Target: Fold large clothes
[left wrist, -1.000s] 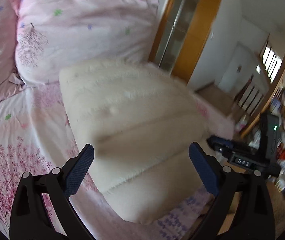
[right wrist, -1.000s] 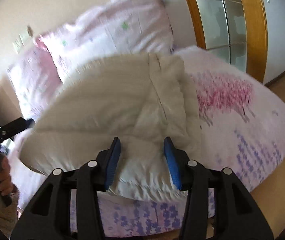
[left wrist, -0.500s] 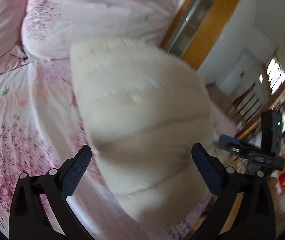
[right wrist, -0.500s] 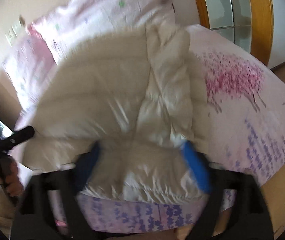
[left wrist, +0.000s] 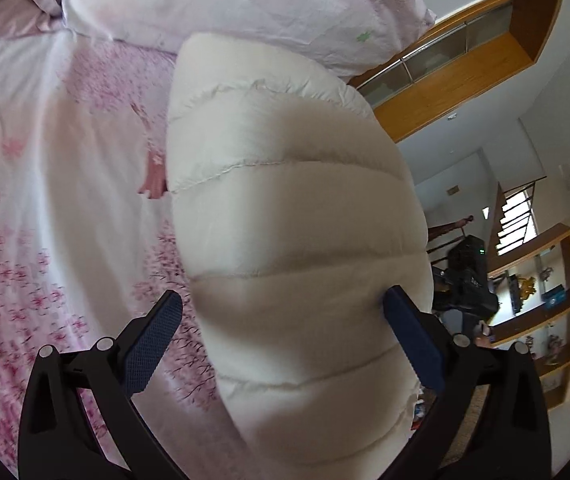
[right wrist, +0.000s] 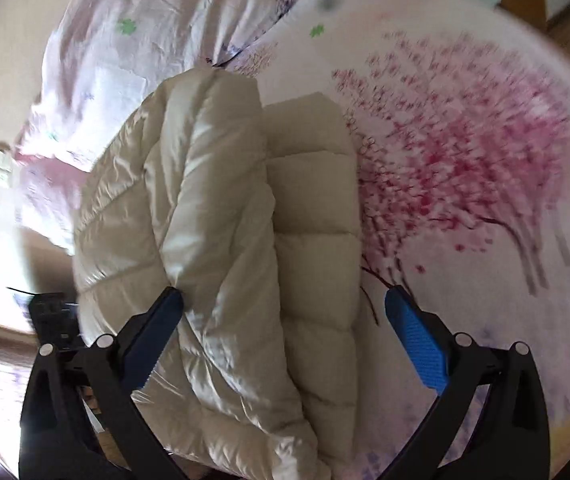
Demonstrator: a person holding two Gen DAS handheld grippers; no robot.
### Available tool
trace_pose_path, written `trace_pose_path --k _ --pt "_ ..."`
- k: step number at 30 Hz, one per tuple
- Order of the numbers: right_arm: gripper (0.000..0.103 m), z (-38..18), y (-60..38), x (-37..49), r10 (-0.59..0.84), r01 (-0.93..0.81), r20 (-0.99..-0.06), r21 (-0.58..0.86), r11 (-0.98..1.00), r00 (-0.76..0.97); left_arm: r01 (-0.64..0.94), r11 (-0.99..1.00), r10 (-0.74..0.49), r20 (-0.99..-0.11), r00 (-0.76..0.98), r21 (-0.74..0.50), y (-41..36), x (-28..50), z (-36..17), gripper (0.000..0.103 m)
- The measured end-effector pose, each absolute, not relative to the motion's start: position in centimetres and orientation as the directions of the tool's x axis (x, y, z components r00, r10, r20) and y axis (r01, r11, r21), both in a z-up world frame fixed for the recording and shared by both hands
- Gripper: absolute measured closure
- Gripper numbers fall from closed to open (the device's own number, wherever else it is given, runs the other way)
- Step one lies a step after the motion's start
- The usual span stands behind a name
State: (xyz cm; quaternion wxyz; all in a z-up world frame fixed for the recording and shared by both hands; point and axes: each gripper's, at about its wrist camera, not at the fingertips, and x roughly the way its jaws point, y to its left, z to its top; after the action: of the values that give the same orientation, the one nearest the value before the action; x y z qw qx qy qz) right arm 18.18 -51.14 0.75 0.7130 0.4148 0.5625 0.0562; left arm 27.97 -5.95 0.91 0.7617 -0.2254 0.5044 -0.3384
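Jacket: a cream quilted puffer jacket (left wrist: pixel 293 240) lies folded into a thick bundle on the bed (left wrist: pixel 65 200), near the bed's side edge, its far end close under the pillow at the head of the bed.
Jacket, seen from the right: folded layers (right wrist: pixel 221 240) stacked on each other, one puffy fold lying over a flatter quilted panel (the seams run across it).
Bed cover: white with pink blossom trees (right wrist: pixel 465 168) and small green flowers; bare cover shows on both sides of the jacket.
Pillow: a pale pink printed pillow (left wrist: pixel 225 4) at the head of the bed; whether the jacket's far end touches it cannot be told.
Left claw: the left claw (left wrist: pixel 283 308) stands wide open over the near part of the bundle, one blue pad over the cover beside the jacket, the other at the jacket's outer edge; it has hold of nothing.
Right claw: the right claw (right wrist: pixel 285 304) is spread as wide as it goes, having just been opening; the jacket lies between the pads, the left pad at the jacket's surface without a grip, the right pad clear over the cover.
Background: wooden door frame (left wrist: pixel 465 76) and shelves beyond the bed.
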Motion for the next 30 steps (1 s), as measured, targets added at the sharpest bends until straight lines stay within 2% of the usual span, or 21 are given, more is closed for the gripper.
trace_pose_path --k 2,6,14,21,22,24,25,26,27,30 --pt "0.002 0.0 -51.1 18.4 0.609 0.365 -0.707 0.707 0.606 0.359 0.283 0.651 -0.759 -0.607 0.235 -0.705 -6.6 28.4 0.3 0.001" --pt "0.002 -1.0 -49.8 19.3 0.662 0.326 -0.678 0.735 0.595 0.320 0.275 0.634 -0.774 -0.599 0.206 -0.723 -7.7 28.8 -0.3 0.001" --pt "0.002 -0.8 -47.0 20.9 0.675 0.246 -0.693 0.721 0.648 0.251 0.253 0.601 -0.799 -0.579 0.163 -0.758 -8.7 29.1 -1.3 0.001" --pt "0.003 -1.2 -44.7 22.3 0.731 0.196 -0.629 0.778 0.598 0.266 0.227 0.558 -0.830 -0.540 0.142 -0.798 -9.3 29.1 -2.2 0.001" --pt "0.007 -1.3 -44.3 22.3 0.737 0.189 -0.620 0.784 0.591 0.269 0.230 0.553 -0.833 -0.534 0.145 -0.801 -9.4 29.0 -2.2 0.001" --pt "0.033 -1.7 -43.9 22.1 0.765 0.197 -0.584 0.812 0.550 0.271 0.237 0.546 -0.838 -0.525 0.152 -0.803 -9.3 28.7 -2.1 0.005" --pt "0.039 -1.7 -43.8 22.0 0.771 0.198 -0.573 0.819 0.538 0.277 0.244 0.542 -0.840 -0.518 0.160 -0.804 -9.2 28.5 -1.9 0.012" --pt "0.050 -1.5 -43.5 22.0 0.776 0.191 -0.561 0.828 0.527 0.288 0.252 0.537 -0.844 -0.510 0.170 -0.805 -9.1 28.3 -1.6 0.021" --pt "0.057 -1.2 -43.2 22.0 0.776 0.185 -0.558 0.830 0.527 0.294 0.257 0.534 -0.845 -0.506 0.172 -0.805 -9.0 28.5 -1.5 0.025" --pt "0.066 -0.1 -42.0 22.1 0.760 0.168 -0.573 0.818 0.549 0.306 0.270 0.521 -0.854 -0.490 0.177 -0.810 -8.6 28.3 -1.2 0.036"
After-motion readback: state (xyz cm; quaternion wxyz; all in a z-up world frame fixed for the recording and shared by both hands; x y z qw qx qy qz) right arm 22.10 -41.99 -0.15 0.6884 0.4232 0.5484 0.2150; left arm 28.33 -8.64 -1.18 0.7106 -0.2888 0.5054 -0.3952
